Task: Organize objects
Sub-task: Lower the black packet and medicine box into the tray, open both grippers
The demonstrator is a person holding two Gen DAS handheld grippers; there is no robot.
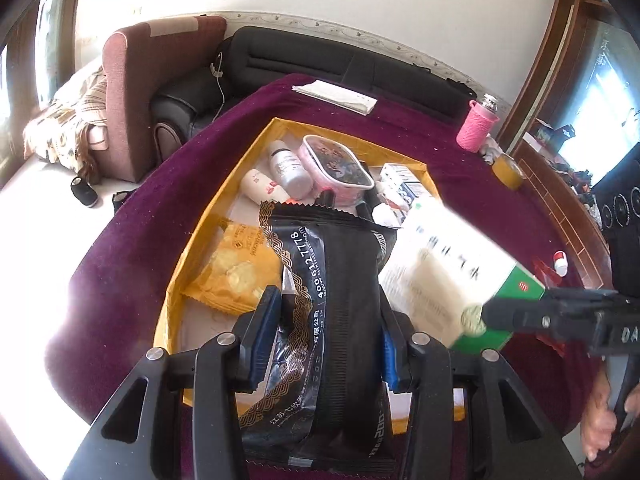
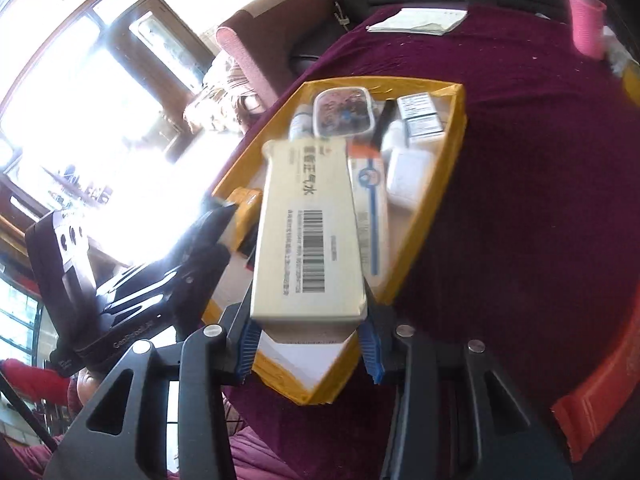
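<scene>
The left tongs [image 1: 328,336] clamp a black packet [image 1: 320,304], long axis running away over the yellow tray [image 1: 256,140]. The right tongs [image 2: 308,340] grip a cream medicine box [image 2: 308,232], pointing far over the tray on the counter [image 1: 480,184].

Black hand-held gripper [image 1: 326,340] frames, blue ribbed pads [image 1: 267,320] (silver round screws on the arms)

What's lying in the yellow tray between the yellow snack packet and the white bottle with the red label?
Nothing: bare tray floor separates the yellow snack packet from the white bottle, per the left wrist view.
</scene>
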